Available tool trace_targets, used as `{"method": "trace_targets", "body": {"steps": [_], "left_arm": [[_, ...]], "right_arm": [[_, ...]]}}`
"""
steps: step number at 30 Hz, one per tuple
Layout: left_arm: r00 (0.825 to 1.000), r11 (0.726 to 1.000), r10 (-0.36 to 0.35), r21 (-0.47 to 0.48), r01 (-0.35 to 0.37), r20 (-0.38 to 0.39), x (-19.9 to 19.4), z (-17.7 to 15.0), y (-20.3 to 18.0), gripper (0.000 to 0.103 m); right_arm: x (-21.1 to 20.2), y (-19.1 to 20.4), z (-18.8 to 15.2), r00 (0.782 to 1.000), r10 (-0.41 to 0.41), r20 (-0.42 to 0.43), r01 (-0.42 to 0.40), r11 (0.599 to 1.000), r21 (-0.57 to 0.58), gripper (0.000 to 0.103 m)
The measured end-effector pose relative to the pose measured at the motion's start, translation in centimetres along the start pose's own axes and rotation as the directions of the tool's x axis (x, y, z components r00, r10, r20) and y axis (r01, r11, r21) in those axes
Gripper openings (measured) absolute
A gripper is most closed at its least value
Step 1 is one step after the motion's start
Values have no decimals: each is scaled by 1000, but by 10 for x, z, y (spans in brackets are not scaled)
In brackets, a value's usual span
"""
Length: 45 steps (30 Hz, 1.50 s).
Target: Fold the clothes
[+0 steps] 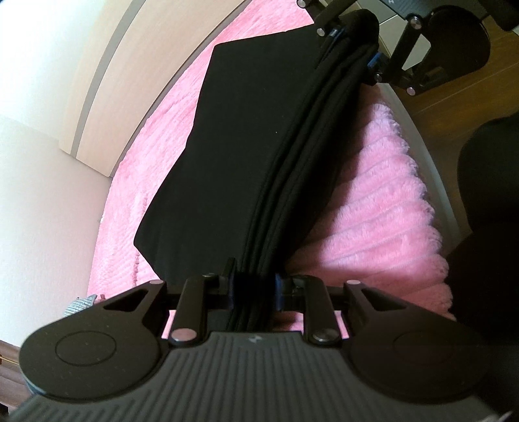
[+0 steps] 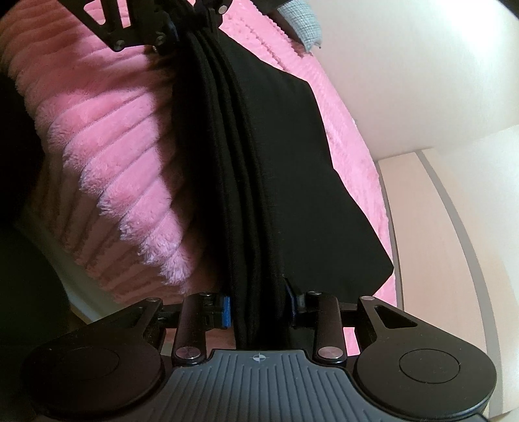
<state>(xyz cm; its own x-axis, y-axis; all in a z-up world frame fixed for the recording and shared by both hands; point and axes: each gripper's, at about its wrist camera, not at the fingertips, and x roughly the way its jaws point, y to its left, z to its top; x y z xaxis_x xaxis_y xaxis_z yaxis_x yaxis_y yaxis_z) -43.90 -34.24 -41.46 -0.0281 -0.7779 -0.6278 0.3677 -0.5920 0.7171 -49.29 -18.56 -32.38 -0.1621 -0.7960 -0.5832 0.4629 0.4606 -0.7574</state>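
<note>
A black folded garment [image 1: 240, 155] hangs stretched between my two grippers above a pink fluffy blanket [image 1: 382, 207]. My left gripper [image 1: 254, 289] is shut on one end of its layered edge. My right gripper [image 1: 352, 48] shows at the top of the left wrist view, shut on the other end. In the right wrist view the same garment [image 2: 279, 181] runs from my right gripper [image 2: 259, 305] up to my left gripper [image 2: 191, 26] at the top. The garment's folded layers show as several parallel edges. Its free side hangs down over the blanket [image 2: 107, 136].
The pink blanket covers a bed. A pale wooden headboard or panel [image 1: 136, 71] and white wall [image 2: 405, 65] lie beyond it. Brown wood floor [image 1: 454, 107] shows past the bed's edge. A small grey cloth [image 2: 301, 19] lies on the blanket near the wall.
</note>
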Motion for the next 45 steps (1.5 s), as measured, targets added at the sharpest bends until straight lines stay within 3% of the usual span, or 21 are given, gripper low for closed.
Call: {"method": "trace_targets", "body": {"steps": [16,21,27,34,38,45], "left_arm": [[1000,1000,-14,4,14,4,5,-3,-5,20],[999,999,-40,-12,40,21,5,-5,-1,20],[994,997,-82,-6,83,77,3,-13,8,18],[973,974,-226,22,225,47,1,1,46,17],[961,961,-276,1,276,35,-15,23,102,17],[933,932,-358,-44,359,29,-61,59,203,17]], "right_arm": [[-5,-5,-11,998,38,52,-42,996,80,28],[-6,-4,-22,991,46,122,-51,998,42,24],[-9,-25,-27,975,151,162,-162,985,59,21],[-26,-93,5,952,294,86,-299,953,54,14],[-51,-162,34,936,349,49,-352,935,55,12],[-105,-254,75,884,468,-14,-467,883,50,11]]}}
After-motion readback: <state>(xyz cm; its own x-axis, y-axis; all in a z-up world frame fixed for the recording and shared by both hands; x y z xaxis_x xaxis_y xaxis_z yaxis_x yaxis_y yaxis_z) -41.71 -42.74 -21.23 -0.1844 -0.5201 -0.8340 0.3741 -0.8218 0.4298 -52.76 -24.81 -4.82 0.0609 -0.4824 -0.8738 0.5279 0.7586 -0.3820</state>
